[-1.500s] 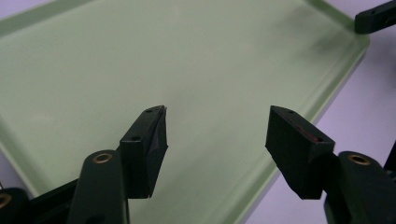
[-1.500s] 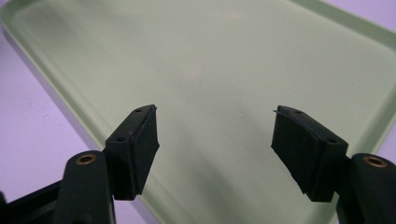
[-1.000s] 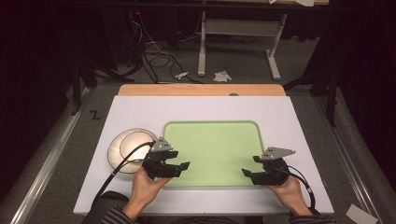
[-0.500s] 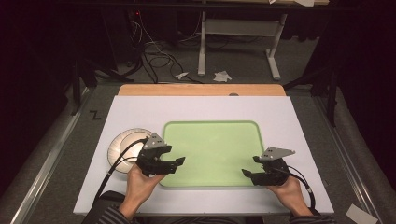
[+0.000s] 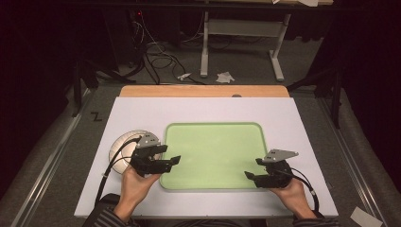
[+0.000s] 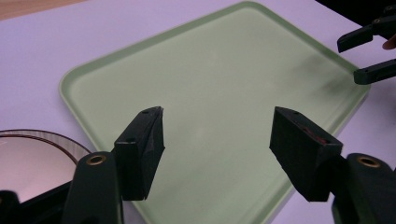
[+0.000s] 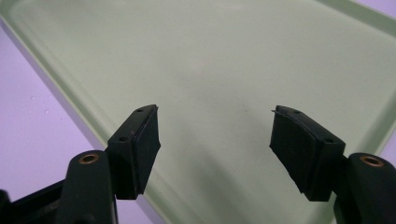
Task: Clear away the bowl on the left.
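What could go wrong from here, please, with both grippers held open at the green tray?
The left gripper hangs over the tray's left rim, close beside the round plate; a sideways sweep might knock the plate. The right gripper sits low at the near right corner, so closing there could catch the rim and skid the tray.

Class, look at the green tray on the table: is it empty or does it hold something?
Empty. The green tray shows only bare green surface inside its rim; the left gripper and right gripper hang open at its near corners, holding nothing.
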`<state>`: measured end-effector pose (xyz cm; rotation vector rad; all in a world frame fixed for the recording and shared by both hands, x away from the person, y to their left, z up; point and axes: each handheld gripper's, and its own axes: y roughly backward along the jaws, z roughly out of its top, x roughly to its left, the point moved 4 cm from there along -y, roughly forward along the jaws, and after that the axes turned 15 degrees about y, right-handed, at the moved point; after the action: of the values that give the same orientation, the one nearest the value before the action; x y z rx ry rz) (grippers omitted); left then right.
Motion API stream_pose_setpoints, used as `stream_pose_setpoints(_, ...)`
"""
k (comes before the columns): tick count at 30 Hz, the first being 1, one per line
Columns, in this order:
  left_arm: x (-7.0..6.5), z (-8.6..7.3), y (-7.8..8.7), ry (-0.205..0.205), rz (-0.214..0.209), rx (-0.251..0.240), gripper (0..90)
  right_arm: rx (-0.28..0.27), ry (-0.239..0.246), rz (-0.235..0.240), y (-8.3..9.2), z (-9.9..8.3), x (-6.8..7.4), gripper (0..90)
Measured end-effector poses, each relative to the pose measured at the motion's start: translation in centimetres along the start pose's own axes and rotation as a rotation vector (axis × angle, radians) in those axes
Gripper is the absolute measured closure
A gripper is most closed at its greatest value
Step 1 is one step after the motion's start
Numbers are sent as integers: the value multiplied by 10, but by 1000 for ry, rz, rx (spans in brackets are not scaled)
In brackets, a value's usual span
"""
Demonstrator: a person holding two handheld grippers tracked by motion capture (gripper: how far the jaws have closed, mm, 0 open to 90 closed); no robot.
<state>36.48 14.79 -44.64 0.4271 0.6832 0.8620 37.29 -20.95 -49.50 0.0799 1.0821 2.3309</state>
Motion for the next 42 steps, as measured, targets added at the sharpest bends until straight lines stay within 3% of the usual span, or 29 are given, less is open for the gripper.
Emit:
stream_pose_setpoints(6, 6, 2, 4, 16, 13, -9, 352, 7, 4, 5, 1, -1, -1, 344)
stream_pose_setpoints(12, 10, 2, 8, 8, 39, -24, 356, 5, 13, 2, 0, 0, 0, 344)
stream_pose_setpoints(21, 19, 4, 14, 38, 56, -41, 358, 11, 15, 2, 0, -1, 0, 344)
stream_pose_setpoints(33, 40, 7, 25, 100, 99, -69, 362, 13, 16, 5, 0, -1, 0, 346)
stream_pose_setpoints(42, 63, 7, 31, 163, 145, -65, 359, 15, 18, 11, -1, -1, 1, 346)
